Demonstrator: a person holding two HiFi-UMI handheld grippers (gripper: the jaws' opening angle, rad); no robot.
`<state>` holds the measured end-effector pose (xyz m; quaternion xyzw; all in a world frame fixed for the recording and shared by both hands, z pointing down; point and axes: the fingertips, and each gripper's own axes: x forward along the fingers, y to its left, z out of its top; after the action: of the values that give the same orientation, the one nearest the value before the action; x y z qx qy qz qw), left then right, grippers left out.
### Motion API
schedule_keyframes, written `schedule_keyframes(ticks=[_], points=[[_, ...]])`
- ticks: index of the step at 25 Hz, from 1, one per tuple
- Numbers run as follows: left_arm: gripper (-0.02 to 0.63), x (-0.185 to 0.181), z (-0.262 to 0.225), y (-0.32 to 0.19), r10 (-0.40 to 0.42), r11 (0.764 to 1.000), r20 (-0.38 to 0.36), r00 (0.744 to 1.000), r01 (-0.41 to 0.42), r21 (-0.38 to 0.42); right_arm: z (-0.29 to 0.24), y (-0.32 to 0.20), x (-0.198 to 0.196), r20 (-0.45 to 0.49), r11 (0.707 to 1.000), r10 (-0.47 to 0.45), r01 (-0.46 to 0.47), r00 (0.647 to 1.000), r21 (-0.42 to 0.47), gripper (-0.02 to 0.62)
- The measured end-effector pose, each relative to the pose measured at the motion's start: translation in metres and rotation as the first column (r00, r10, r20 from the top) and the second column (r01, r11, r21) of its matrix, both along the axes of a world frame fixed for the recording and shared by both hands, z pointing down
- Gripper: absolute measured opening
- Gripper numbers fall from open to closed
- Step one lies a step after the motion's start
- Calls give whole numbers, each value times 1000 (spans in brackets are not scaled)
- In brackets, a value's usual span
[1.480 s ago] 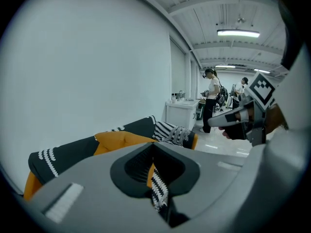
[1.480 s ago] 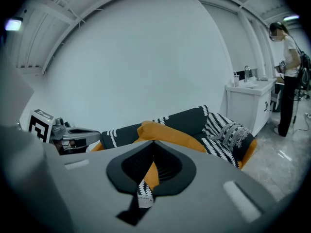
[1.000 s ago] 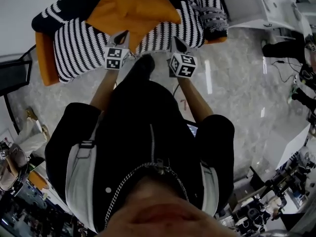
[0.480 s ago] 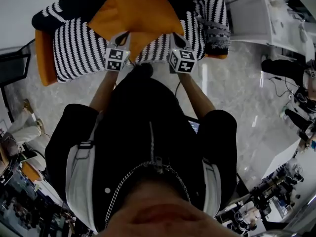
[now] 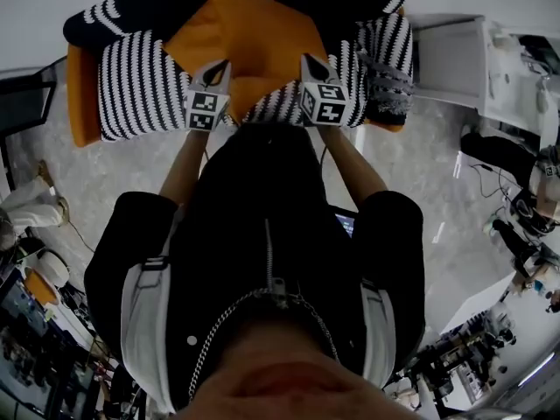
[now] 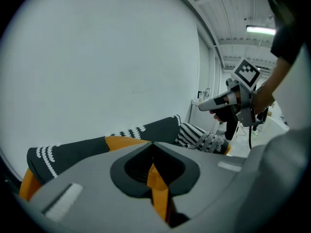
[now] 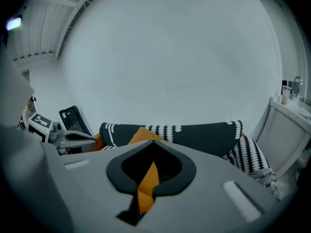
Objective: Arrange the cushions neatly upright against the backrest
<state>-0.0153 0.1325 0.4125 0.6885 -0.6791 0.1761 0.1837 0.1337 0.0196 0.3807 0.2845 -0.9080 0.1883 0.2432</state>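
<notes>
The orange cushion is the item being placed.

Head view: the cushion hangs over the sofa, in front of the dark backrest. It is tilted like a diamond and not yet set down. The left gripper and right gripper each hold one lower corner. A striped cushion rests at the sofa's right end. Whether the striped area at the left is a cushion or a seat cover cannot be determined.

Left gripper view: the jaws are pressed together on a fold of orange cushion fabric. The backrest and striped cushion lie beyond.

Right gripper view: the jaws are likewise clamped on an orange fold, with the backrest directly ahead.

Progress, as judged: the task is in an early-to-middle stage. The orange cushion is lifted but not seated upright against the backrest. The striped cushion leans at the side and probably needs straightening.

Count: one orange cushion, one confirmed striped cushion, one sofa, two grippers.
</notes>
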Motion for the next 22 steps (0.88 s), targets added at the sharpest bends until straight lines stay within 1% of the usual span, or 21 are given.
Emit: schedule_keyframes(ticks=[4,6,8,10,11,14,15,18,20,22], points=[[11,-8,6,4,-24,1000,25,999,25,-8,4,-13,-20,-1,999,-51,51,999,-10,3],[11,-7,14,6,-15,999,50,999,17,-33,9,-19,-25,-1,997,-74,74,997,-23,3],[18,-3,24,7,-5,997,53,999,9,-75,14,-26,-29,-5,995,-98,97,995,-35,3],[51,1,36,12,-2,993,52,999,8,-118,17,-32,-30,-17,992,-120,119,993,-38,3],[65,2,44,14,2,991,59,998,6,-136,17,-36,-30,-22,991,-129,128,991,-37,3],[138,7,62,16,36,983,92,995,-19,-183,17,-53,-28,-23,989,-147,146,989,-37,3],[146,9,64,15,44,981,96,994,-24,-195,17,-59,-27,-24,988,-152,152,988,-37,3],[161,18,71,13,49,978,85,995,-30,-205,20,-74,-18,-35,986,-164,163,986,-39,3],[180,22,73,13,67,977,80,995,-49,-208,20,-82,-16,-39,986,-165,164,985,-44,3],[225,25,76,15,105,970,86,991,-83,-230,19,-88,-16,-39,985,-166,164,985,-45,3]])
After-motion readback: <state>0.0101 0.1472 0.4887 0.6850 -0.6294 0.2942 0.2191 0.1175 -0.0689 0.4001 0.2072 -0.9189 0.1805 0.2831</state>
